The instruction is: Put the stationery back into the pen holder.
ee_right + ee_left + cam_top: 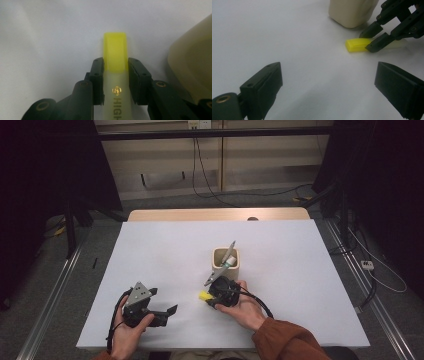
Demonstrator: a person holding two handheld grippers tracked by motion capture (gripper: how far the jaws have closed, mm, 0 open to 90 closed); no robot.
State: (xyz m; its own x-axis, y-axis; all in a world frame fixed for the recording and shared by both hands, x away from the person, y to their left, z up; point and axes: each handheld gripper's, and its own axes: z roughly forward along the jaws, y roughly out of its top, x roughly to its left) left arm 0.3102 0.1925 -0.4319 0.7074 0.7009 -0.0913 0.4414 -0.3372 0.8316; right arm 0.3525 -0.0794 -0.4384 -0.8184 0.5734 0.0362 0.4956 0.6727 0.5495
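Note:
A highlighter (203,296) with a yellow cap (115,50) and pale body lies flat on the white table (165,250), just in front of a cream cup (226,265). My right gripper (211,298) is shut on the highlighter; its jaws press both sides where cap meets body (115,65). From the left gripper view the highlighter (356,45) and the right gripper (368,41) lie ahead at upper right. My left gripper (165,301) rests low at the front left, open, with bare table between its jaws (329,82). A grey pen (228,254) stands tilted in the cup.
The cup (350,12) stands close behind and beside the highlighter; its wall (195,65) is just right of the right jaws. A wooden strip (215,214) edges the table's far side. Cables run over the floor beyond.

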